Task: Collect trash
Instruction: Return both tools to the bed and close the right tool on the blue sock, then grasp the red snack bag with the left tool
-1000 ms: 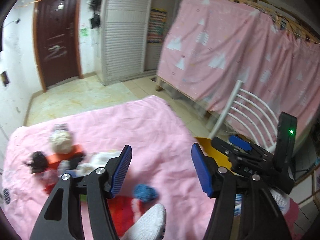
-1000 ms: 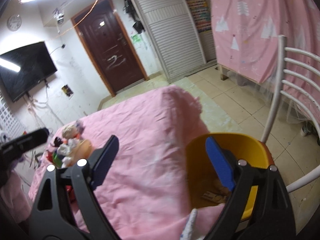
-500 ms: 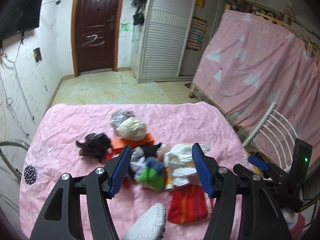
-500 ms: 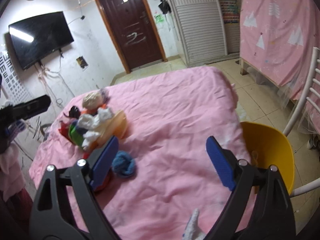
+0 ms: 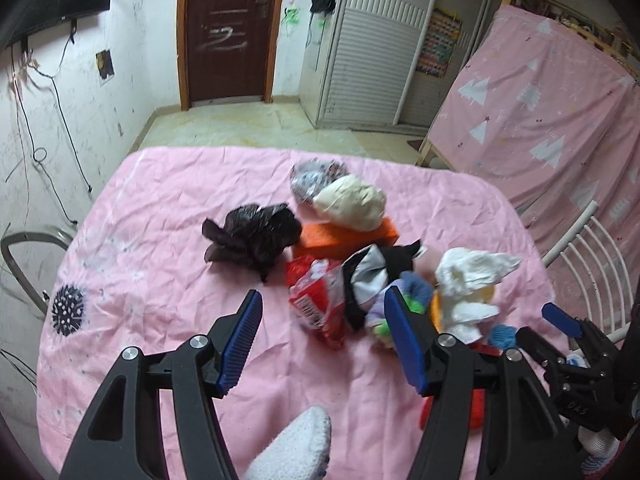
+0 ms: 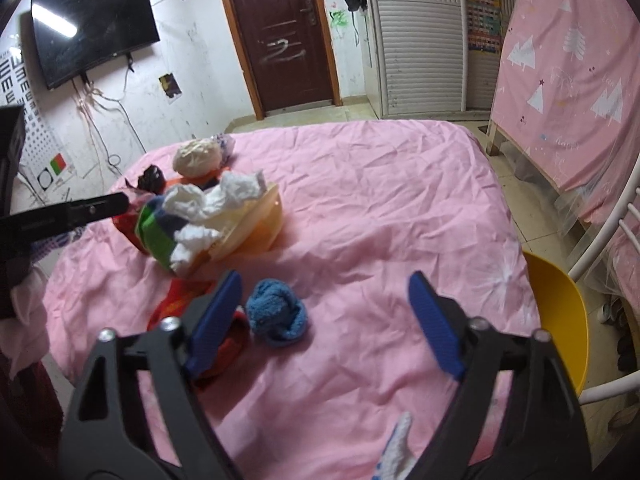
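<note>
dim indoor light, fisheye edges warped, slight blur

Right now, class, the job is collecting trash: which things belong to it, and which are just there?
Job:
crumpled white tissue
crumpled black plastic bag
red snack wrapper
yellow bin

Just there:
pink tablecloth
wall-mounted black television
brown door

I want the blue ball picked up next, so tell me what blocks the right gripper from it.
Nothing visible does. The blue ball lies alone on the pink cloth, just ahead of the right gripper, nearer its left finger. Both fingers stand apart with nothing between them. The trash pile sits farther back, clear of the path.
</note>
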The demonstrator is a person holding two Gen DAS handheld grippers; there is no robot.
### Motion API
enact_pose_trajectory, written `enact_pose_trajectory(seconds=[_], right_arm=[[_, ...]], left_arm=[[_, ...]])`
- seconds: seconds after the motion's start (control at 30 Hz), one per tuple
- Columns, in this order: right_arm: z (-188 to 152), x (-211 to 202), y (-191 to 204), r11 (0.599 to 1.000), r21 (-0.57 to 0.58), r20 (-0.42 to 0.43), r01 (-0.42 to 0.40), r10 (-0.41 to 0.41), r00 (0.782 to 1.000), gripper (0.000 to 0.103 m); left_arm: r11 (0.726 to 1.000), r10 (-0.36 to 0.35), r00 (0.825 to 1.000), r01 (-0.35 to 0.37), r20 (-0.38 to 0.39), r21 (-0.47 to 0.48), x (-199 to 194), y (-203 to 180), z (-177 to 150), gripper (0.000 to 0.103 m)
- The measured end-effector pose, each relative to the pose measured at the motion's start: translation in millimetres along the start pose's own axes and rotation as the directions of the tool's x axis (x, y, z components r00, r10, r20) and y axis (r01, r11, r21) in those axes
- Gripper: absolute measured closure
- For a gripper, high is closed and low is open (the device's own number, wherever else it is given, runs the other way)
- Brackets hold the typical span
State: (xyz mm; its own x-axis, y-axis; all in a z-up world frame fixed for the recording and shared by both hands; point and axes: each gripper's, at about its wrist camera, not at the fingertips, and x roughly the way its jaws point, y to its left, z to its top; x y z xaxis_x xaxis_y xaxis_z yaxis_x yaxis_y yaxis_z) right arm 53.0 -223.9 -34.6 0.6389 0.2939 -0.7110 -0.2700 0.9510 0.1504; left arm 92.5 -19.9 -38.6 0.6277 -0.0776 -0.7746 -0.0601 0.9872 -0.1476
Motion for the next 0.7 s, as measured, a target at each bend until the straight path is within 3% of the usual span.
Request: enact_pose_trajectory(seconds=[0.17,0.3,0.43,0.5,0.63,0.7], right_arm=[[-2,6,6,0.999,-0.036,-0.026,0.005,-0.006,1.000,0.036],[-5,11,14,0.998,-0.063,-0.047,0.002,-0.005,0.999,0.046],[-6,14,18,0.997,-0.078,-0.059,-0.007,0.003,0.998,0.050],[-6,15,19,0.997,-0.075,-0.065,-0.022,0.017,0.998,0.055],[-8,17,24,0.994,-0.068,-0.088,-0.084,0.078,0.993,0.076],[-8,17,26,0.993,-0.061,-0.091,-0.104,0.098,0.991,0.079]], left_arm=[[1.000,-0.017,0.999,0.017,-0.031,-0.024,15,10,-3,0.052],[0.998,-0.059,0.996,0.056,-0.065,-0.041,28,13,-5,0.070],[0.993,-0.094,0.993,0.089,-0.074,-0.074,36,17,-6,0.085],[0.992,-0.099,0.993,0.093,-0.064,-0.089,37,20,-6,0.087],[0.990,-0.099,0.994,0.095,-0.037,-0.103,34,23,-4,0.088],[0.991,-0.091,0.996,0.088,-0.025,-0.102,30,24,-3,0.088]])
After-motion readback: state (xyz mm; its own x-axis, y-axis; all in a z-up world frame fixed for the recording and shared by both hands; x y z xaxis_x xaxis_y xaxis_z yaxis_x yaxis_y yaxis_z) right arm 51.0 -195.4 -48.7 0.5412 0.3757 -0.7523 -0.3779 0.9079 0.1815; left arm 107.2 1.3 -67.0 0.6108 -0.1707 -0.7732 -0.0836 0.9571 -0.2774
